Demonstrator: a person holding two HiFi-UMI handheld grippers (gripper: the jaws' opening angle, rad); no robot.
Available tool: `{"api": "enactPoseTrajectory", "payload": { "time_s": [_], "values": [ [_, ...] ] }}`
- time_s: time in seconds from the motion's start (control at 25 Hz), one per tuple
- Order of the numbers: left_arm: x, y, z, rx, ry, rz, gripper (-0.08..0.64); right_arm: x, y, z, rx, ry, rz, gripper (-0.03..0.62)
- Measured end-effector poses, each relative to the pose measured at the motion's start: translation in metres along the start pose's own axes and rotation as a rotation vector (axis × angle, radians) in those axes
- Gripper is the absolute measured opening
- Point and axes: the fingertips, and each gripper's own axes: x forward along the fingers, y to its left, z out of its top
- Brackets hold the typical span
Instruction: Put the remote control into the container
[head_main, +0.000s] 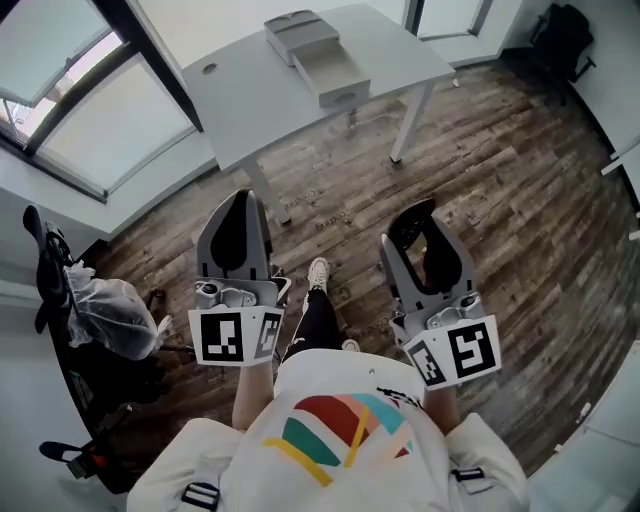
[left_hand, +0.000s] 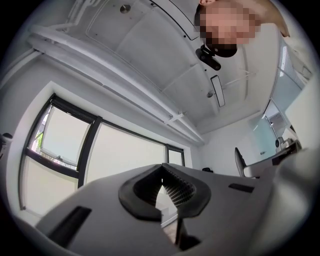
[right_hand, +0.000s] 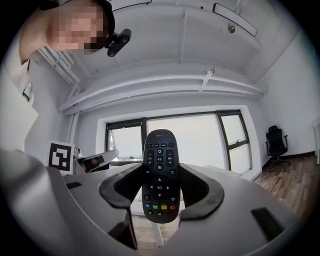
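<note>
First, the head view: the left hand-held gripper (head_main: 243, 200) and the right hand-held gripper (head_main: 425, 225) are held up in front of the person, well apart from the worktop (head_main: 250, 110); on it the open grey container (head_main: 335, 80) lies just beside a second grey box (head_main: 300, 35); the carry across is the step in hand, I judge; it should go best if the right one is brought over the container, turned to match its length and lowered inside before the jaws part, since a drop from height could bounce out. Writing here: only black square markers on the cubes; the shirt print shows no letters I can read.

Left gripper view: the jaws meet tip to tip with nothing between them; keep it clear of the container (or use it to steady the wall).

Right gripper view: the remote (right_hand: 159, 176) stands upright, clamped between the jaws, buttons toward the camera; its top sticks out past the pads, so tilt gently lest it pivot. The centre key seems to read OK; the small brand line at the top is too small to read.
</note>
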Motion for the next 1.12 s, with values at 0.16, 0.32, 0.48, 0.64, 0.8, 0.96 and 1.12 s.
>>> {"api": "enactPoseTrajectory", "payload": {
  "time_s": [0.16,0.32,0.48,0.64,0.8,0.96,1.12],
  "values": [
    [0.041,0.036,-0.013,-0.015,-0.005,0.022,0.008,0.052,-0.009,0.004,-0.019,-0.008,0.007,0.232],
    [0.086,0.067,-0.019,-0.018,-0.01,0.028,0.008,0.102,-0.022,0.009,-0.023,-0.01,0.006,0.232],
    [0.132,0.098,-0.028,-0.015,-0.001,0.022,0.008,0.159,-0.032,0.015,-0.024,-0.013,0.01,0.232],
    [0.175,0.13,-0.038,-0.017,0.026,0.014,0.008,0.212,-0.041,0.019,0.001,0.001,0.008,0.232],
    [0.216,0.152,-0.047,-0.022,0.036,-0.017,0.008,0.251,-0.054,0.016,-0.026,0.036,-0.024,0.232],
    [0.246,0.168,-0.063,-0.092,0.059,-0.03,0.008,0.267,-0.066,0.003,-0.017,0.069,-0.06,0.232],
    [0.267,0.164,-0.075,-0.072,0.077,-0.031,0.008,0.283,-0.097,-0.019,0.002,0.132,-0.073,0.232]
  ]
}}
